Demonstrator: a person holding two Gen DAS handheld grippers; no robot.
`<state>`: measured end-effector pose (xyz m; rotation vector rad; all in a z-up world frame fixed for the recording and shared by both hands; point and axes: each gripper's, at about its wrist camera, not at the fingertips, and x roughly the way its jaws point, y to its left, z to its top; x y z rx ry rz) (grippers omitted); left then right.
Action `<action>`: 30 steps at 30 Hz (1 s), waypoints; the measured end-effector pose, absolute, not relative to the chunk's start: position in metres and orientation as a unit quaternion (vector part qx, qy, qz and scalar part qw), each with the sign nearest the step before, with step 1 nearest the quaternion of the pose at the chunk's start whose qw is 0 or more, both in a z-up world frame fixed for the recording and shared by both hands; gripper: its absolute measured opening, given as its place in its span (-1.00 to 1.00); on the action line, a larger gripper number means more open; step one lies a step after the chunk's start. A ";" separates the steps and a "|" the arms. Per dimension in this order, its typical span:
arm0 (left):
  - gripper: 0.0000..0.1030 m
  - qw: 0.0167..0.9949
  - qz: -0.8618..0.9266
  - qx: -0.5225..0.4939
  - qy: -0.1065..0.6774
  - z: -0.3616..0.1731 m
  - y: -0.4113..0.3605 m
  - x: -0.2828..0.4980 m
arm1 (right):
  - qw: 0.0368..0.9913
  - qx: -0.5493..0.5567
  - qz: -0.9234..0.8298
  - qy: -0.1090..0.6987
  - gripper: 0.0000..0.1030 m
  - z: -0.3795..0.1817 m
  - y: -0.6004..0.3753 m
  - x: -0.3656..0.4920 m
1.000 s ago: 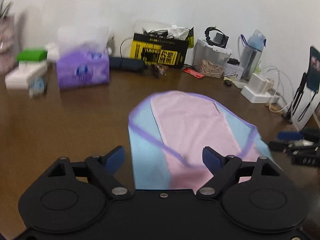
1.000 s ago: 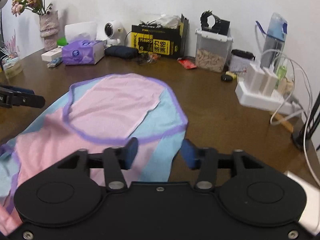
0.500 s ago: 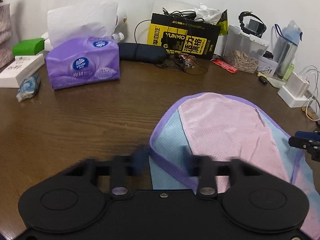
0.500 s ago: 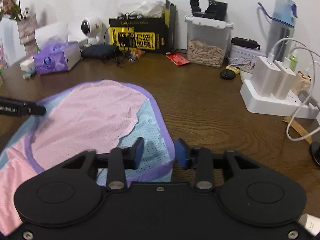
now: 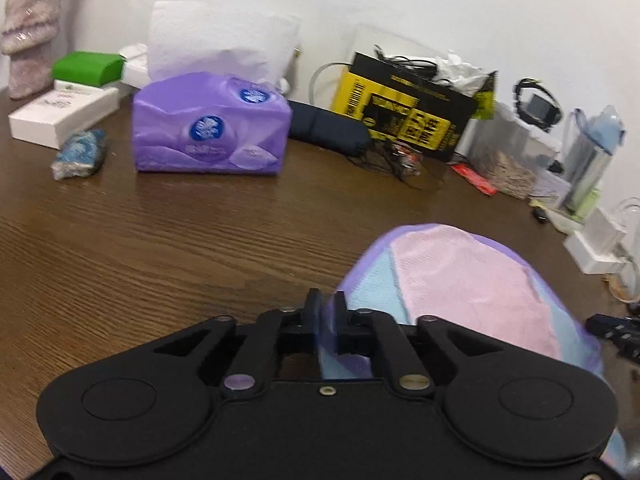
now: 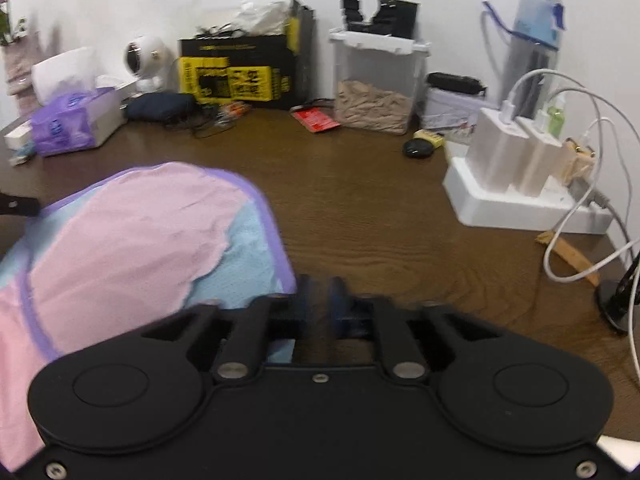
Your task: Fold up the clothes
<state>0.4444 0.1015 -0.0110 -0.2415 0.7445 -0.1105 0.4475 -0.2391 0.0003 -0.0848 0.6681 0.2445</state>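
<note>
Garment (image 5: 460, 280) of pink and pale-blue mesh, edged in purple binding, lies on my dark wood-grain table (image 5: 160, 248), its rounded end pointing toward the cluttered back wall and its length running back toward me. Only my left view shows the green box (image 5: 86, 67) and the crumpled blue wrapper (image 5: 78, 154) near the purple tissue pack (image 5: 210, 134); only my right view shows the white power strip (image 6: 520, 200) with its chargers. My left gripper (image 5: 325, 312) is pinched on the garment's purple-edged left hem. My right gripper (image 6: 318, 296) is nearly closed at the right hem; blur hides whether cloth sits between its pads.
</note>
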 end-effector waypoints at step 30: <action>0.16 0.942 -0.081 -0.090 0.312 0.019 0.085 0.410 | 0.960 -0.015 0.102 0.259 -0.18 0.028 -0.254 0.403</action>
